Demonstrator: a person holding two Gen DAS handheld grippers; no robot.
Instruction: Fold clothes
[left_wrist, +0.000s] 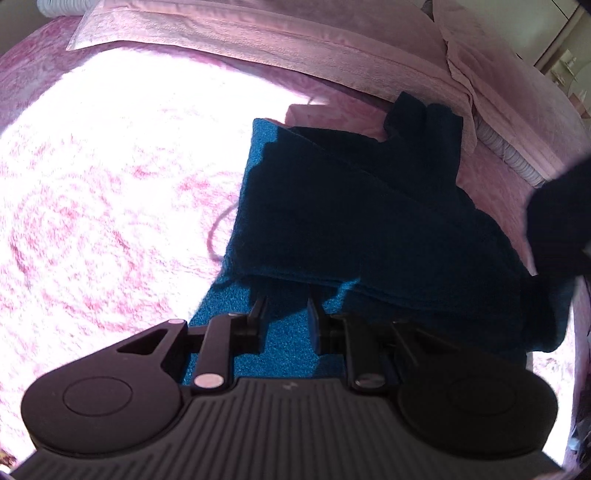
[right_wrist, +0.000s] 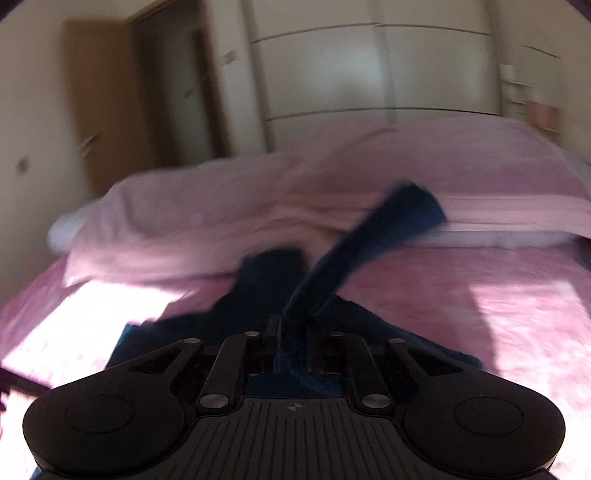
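Blue garment (left_wrist: 369, 221) lies partly folded on a pink bedspread (left_wrist: 110, 203), a strip of it clamped between the right gripper (right_wrist: 293, 332) fingers and lifted. The left gripper (left_wrist: 286, 314) hovers over its near edge, fingers apart, empty. Beyond: pink pillows (right_wrist: 258, 206), a pale wardrobe (right_wrist: 369, 66), a wooden door (right_wrist: 107, 103).

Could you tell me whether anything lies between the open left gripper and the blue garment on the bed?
Nothing visible does: the left gripper hovers open directly over the blue garment, with only blue fabric showing between its fingers. The right gripper already clamps another part.
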